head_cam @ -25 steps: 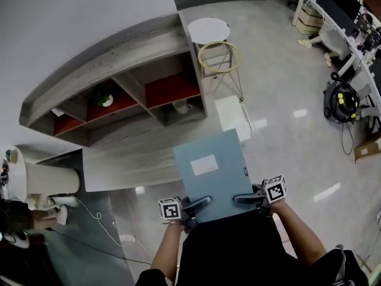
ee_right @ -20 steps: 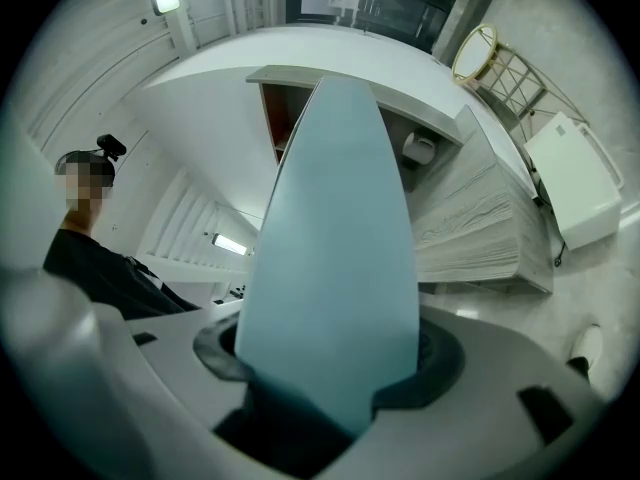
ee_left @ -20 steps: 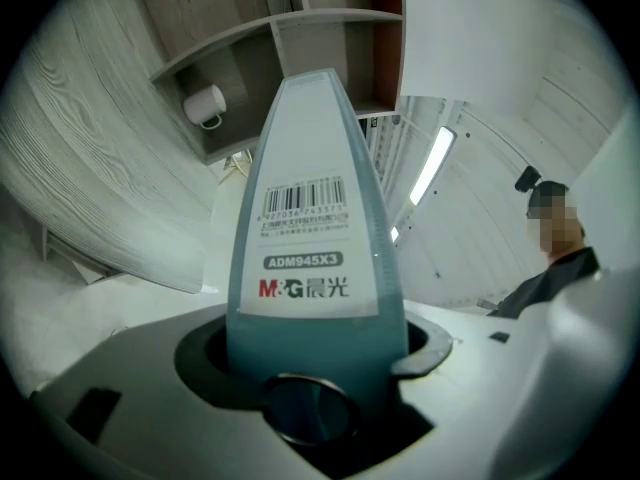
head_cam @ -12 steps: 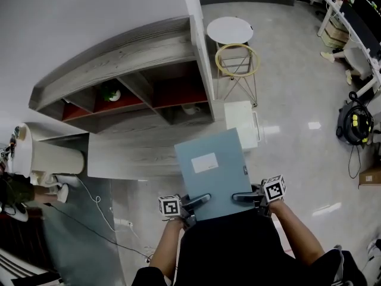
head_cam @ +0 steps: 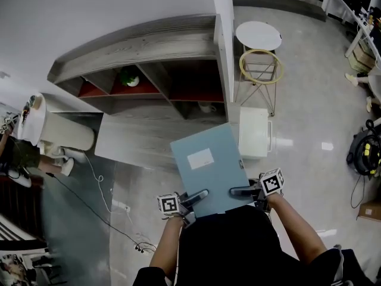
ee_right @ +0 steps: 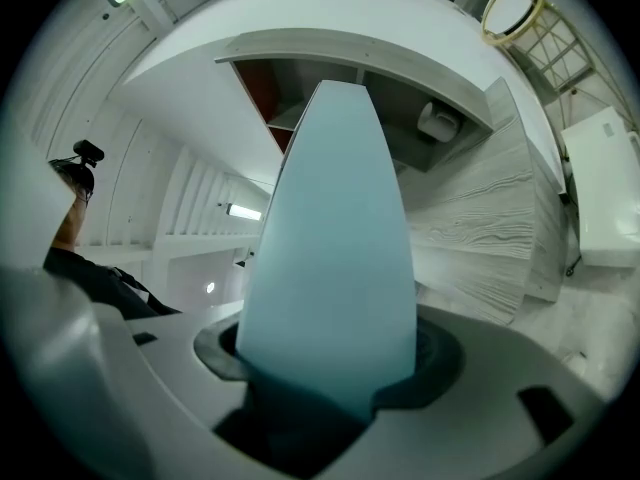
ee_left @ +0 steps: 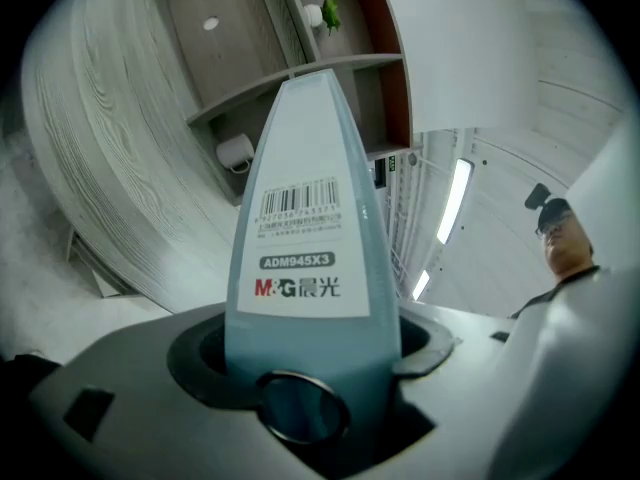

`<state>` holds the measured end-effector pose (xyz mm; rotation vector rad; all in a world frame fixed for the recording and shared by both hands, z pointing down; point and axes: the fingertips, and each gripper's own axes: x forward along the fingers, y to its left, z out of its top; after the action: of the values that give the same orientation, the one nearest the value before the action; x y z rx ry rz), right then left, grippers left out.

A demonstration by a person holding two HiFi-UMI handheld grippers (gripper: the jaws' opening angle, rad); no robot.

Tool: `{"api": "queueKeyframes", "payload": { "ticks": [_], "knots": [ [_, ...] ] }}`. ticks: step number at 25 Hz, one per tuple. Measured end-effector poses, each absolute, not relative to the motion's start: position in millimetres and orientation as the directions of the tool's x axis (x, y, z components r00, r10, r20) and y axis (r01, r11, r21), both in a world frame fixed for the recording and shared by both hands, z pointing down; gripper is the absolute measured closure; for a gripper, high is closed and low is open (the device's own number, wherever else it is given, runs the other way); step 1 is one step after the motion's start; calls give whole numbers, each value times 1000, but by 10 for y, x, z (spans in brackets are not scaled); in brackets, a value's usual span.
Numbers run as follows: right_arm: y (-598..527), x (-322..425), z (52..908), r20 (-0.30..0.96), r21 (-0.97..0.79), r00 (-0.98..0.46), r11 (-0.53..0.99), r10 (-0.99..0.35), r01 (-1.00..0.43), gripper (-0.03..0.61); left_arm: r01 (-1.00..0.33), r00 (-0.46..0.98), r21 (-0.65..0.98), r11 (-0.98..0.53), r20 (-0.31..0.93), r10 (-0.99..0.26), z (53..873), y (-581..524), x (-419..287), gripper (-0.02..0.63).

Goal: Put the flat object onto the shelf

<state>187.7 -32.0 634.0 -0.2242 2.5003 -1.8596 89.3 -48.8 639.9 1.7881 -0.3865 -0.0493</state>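
Shelf (head_cam: pixel 149 43) stands on glossy floor (head_cam: pixel 303 118); left tool (head_cam: pixel 201 194) and right tool (head_cam: pixel 236 190) pinch blue folder (head_cam: pixel 205 165).

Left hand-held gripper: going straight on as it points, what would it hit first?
The blue file box clamped in the left hand-held gripper would likely reach the grey shelf unit first; depth is unclear.

Both forearms (head_cam: pixel 168 243) reach forward, side by side. The left claw (head_cam: pixel 201 194) and right claw (head_cam: pixel 237 190) point roughly level, each clamped on the blue folder's (head_cam: pixel 208 162) near edge.
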Motion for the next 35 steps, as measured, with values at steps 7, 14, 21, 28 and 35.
{"api": "queueKeyframes", "payload": {
  "ticks": [7, 14, 21, 28, 35],
  "knots": [
    [-616, 1616, 6365, 68, -952, -996, 295, -52, -81, 293, -299, 899, 939, -173, 216, -382, 6420, -705, 609, 278],
    [-1038, 1279, 6561, 123, -951, -991, 280, -48, -132, 287, -287, 891, 950, -120, 219, -398, 6706, -1083, 277, 272],
    [-1387, 1114, 6822, 197, -951, -979, 232, -59, -206, 281, -258, 904, 963, -77, 212, -372, 6976, -1454, 101, 268],
    [-1618, 1085, 7203, 205, -966, -975, 145, -83, -215, 272, -294, 905, 956, -19, 271, -329, 7304, -1701, 45, 268],
    [-1808, 1137, 7553, 282, -953, -953, 82, -107, -292, 250, -300, 908, 953, 38, 298, -293, 7593, -1894, 76, 267]
  ]
}}
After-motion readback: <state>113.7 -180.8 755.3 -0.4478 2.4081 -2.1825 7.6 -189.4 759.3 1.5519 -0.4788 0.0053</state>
